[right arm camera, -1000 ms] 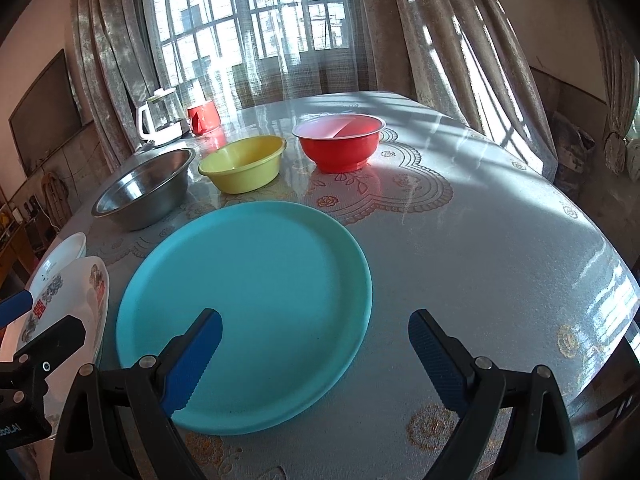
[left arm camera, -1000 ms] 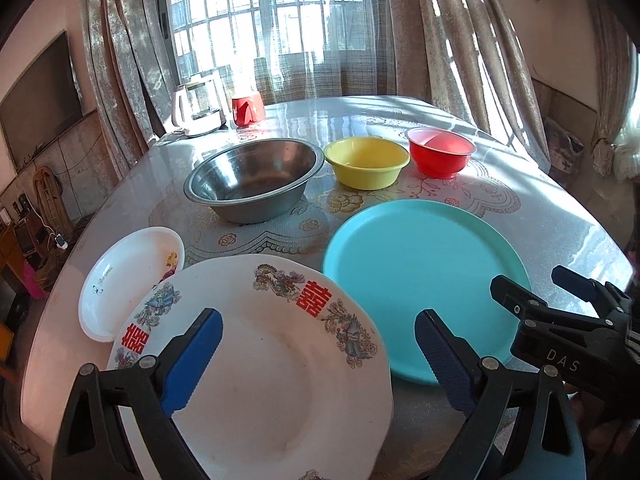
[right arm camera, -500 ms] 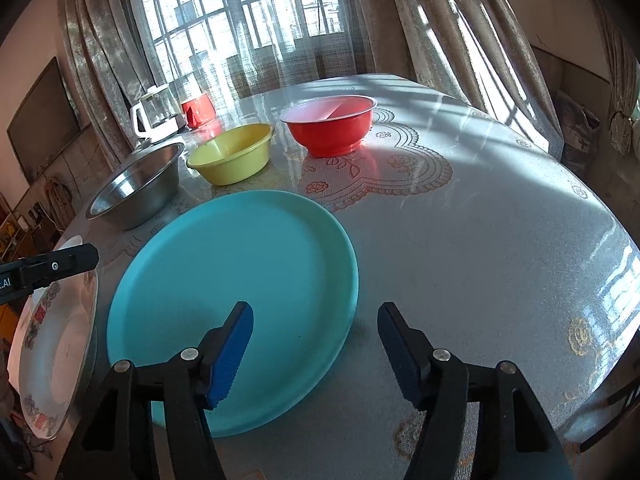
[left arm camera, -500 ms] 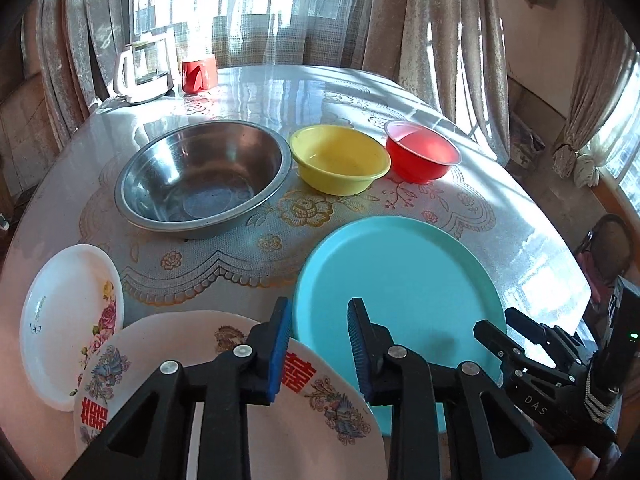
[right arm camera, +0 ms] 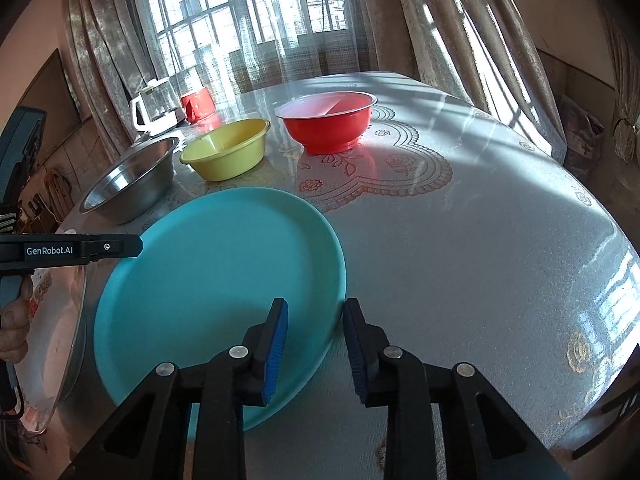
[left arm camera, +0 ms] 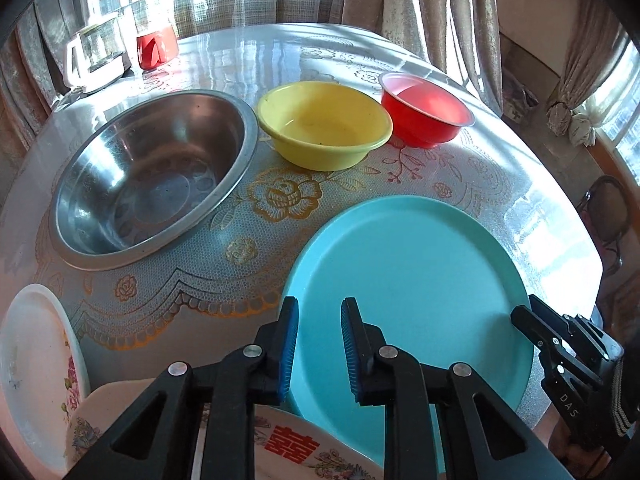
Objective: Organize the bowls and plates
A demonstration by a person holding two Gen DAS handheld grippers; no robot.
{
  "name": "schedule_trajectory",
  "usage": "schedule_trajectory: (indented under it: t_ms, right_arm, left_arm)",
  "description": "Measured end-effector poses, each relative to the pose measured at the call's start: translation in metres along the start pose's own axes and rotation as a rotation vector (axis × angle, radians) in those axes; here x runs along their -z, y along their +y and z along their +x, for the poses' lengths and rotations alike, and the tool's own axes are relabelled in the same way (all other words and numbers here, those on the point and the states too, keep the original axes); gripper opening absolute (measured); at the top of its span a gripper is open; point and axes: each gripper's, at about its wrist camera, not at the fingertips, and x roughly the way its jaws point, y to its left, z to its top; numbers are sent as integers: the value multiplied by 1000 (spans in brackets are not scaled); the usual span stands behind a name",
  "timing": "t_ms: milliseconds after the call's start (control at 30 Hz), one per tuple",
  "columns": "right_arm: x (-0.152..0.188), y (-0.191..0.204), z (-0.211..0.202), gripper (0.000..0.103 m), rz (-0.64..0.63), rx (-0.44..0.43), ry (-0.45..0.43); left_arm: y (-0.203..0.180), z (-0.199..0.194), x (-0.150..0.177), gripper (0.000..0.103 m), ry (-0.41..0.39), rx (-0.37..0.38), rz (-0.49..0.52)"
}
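Note:
A large teal plate [left arm camera: 416, 300] lies on the table, also in the right wrist view [right arm camera: 216, 280]. Behind it stand a steel bowl [left arm camera: 152, 176], a yellow bowl [left arm camera: 324, 124] and a red bowl [left arm camera: 424, 108]. A big white plate with red characters [left arm camera: 288, 448] and a small white floral plate [left arm camera: 36, 364] lie at the near left. My left gripper [left arm camera: 318, 348] hovers over the teal plate's left rim, jaws narrowed with a gap, holding nothing. My right gripper [right arm camera: 314, 346] sits at the teal plate's right rim, jaws narrowed and apart, one each side of the rim.
A white kettle [left arm camera: 96, 56] and a red cup [left arm camera: 156, 48] stand at the table's far edge by the curtained window. The round table [right arm camera: 480, 240] has a patterned cover. A chair [left arm camera: 608, 216] stands to the right.
Both grippers narrowed from wide open. The left gripper moved forward and right from over the big white plate to the teal plate's left rim. The right gripper closed in on its right rim.

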Motion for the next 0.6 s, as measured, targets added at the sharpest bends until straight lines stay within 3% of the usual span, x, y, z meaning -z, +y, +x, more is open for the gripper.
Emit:
schedule_trajectory:
  t_ms: [100,333,533,600]
  right_arm:
    - [-2,-5,1,12,10,-20,5]
    - [-5,-5,4,12,3,-25,9]
    - [-4,-2,3,16,-20,-26,14]
    - [-3,1,4,22,-41,-23,12]
  left_arm:
    - [-1,9,2,20,21,-26,9]
    - [4,-11,-6,22,-42,-81,42]
    - [11,11,-11,25,36,-103,65]
    - [14,16,-11,25,44,-90,58]
